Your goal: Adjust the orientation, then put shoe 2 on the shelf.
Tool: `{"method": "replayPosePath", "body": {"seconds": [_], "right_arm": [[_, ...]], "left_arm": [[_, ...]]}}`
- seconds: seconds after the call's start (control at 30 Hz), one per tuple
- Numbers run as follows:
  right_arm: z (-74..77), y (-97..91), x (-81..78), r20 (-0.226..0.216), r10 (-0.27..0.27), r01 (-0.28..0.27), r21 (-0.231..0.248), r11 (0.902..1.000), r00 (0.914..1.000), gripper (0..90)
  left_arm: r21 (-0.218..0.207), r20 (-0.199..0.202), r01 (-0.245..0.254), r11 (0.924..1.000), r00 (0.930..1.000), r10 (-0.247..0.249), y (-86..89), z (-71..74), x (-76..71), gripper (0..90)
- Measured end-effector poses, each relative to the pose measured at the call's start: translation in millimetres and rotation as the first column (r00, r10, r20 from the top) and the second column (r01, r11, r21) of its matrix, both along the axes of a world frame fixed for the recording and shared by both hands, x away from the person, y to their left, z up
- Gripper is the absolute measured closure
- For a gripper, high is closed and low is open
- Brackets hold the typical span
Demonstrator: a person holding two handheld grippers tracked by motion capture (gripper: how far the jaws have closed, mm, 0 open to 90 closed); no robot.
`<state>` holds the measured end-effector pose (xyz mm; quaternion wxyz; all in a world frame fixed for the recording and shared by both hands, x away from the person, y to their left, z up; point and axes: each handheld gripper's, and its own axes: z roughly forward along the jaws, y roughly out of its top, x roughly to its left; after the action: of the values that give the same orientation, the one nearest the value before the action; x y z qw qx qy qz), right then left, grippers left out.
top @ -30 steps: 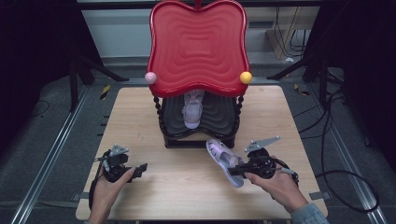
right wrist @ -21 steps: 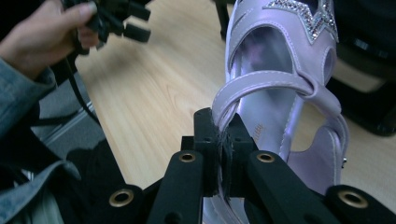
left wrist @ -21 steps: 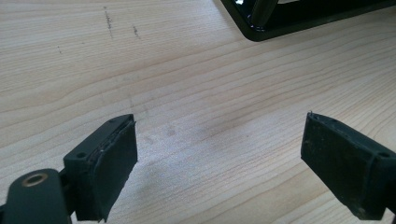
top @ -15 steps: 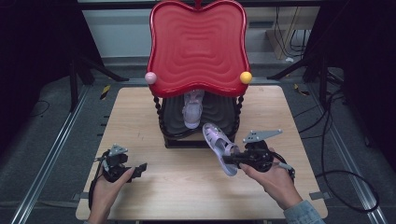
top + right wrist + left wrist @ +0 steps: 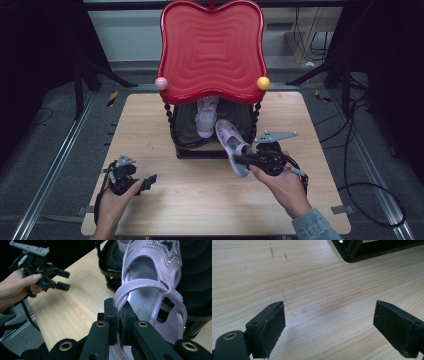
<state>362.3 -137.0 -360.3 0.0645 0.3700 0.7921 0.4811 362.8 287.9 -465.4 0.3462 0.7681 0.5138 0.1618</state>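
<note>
A lilac strappy sandal (image 5: pixel 229 141) with a glittery star (image 5: pixel 168 250) hangs tilted above the table, its toe at the front of the black lower shelf (image 5: pixel 184 129). My right gripper (image 5: pixel 240 160) is shut on the sandal's side strap (image 5: pixel 120 312). On that shelf, a pale sneaker (image 5: pixel 206 118) lies lengthways to the left of the sandal's toe. Near the table's front left my left gripper (image 5: pixel 149 180) is held open over bare wood, nothing between its jaws (image 5: pixel 329 325). The right gripper view also catches it (image 5: pixel 62 278) far off at the left.
The rack has a red wavy top (image 5: pixel 212 50) with a pink ball (image 5: pixel 161 83) and a yellow ball (image 5: pixel 263 82) at its corners, overhanging the shelf. The wooden table (image 5: pixel 210 200) ends at dark floor with cables (image 5: pixel 360 150) to the right.
My right gripper has carried the sandal up and away from me towards the rack, so its toe now reaches the shelf front. The left gripper has stayed put.
</note>
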Motion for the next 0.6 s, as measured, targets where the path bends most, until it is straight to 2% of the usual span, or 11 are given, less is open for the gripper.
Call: {"method": "replayPosePath", "body": {"seconds": [0.3, 0.6], "right_arm": [[4.9, 9.8, 5.8, 0.018, -0.022, 0.022, 0.016, 0.9996, 0.9996, 86.9], [12.5, 21.3, 9.4, 0.039, -0.075, 0.073, 0.046, 0.9963, 0.9964, 86.8]], "left_arm": [[-0.005, 0.002, -0.008, 1.0, 1.0, 0.008, 2.6, 1.1, -0.3, 9.8], [-0.006, 0.008, -0.009, 0.9999, 0.9999, 0.009, 3.6, 3.7, -1.0, 9.9]]}}
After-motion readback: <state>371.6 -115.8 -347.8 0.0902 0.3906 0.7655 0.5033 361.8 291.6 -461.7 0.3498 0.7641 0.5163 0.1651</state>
